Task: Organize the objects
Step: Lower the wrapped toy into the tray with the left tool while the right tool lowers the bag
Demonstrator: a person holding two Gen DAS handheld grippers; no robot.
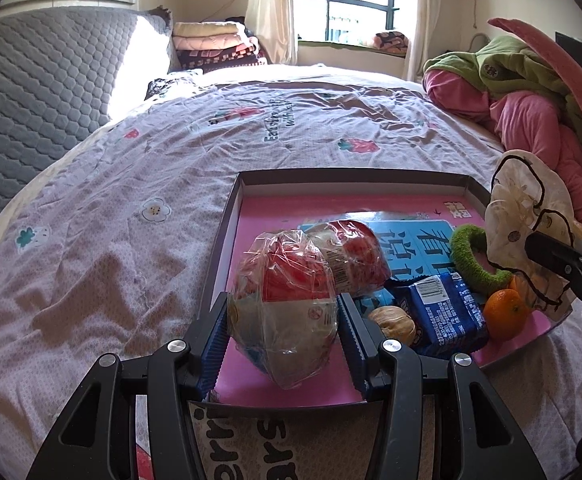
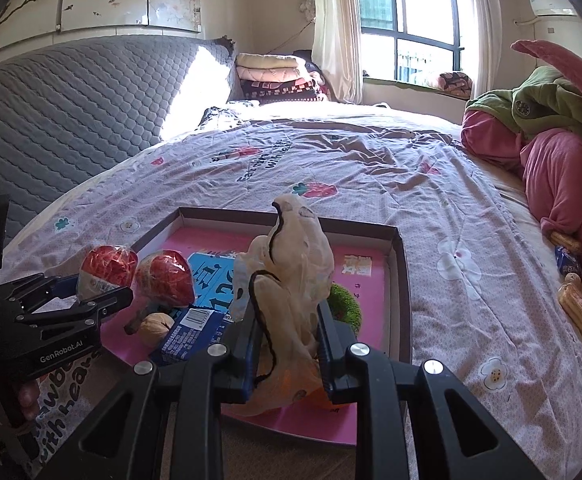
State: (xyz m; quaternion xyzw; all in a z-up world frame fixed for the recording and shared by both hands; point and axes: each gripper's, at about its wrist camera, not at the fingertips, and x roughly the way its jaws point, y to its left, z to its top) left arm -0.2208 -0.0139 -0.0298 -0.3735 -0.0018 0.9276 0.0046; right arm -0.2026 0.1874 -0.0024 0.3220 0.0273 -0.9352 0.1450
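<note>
- Left gripper (image 1: 283, 336) has its jaws pinching a cellophane-wrapped snack (image 1: 287, 300) by its sides, low over the pink tray (image 1: 227, 216) on the bed (image 1: 111, 208), probably to set it beside its twin (image 1: 351, 256).
- Right gripper (image 2: 287, 344), jaws nearly pressed together, pinches a crumpled cream bag (image 2: 291, 264) above the tray's near edge, so it hangs clear of the orange (image 1: 505, 312) and blue packet (image 1: 443, 312).

Black left gripper (image 1: 283, 340), blue ribbed fingers (image 1: 213, 344), silver screws; right gripper (image 2: 287, 348) alike, white GenRobot.AI lettering
</note>
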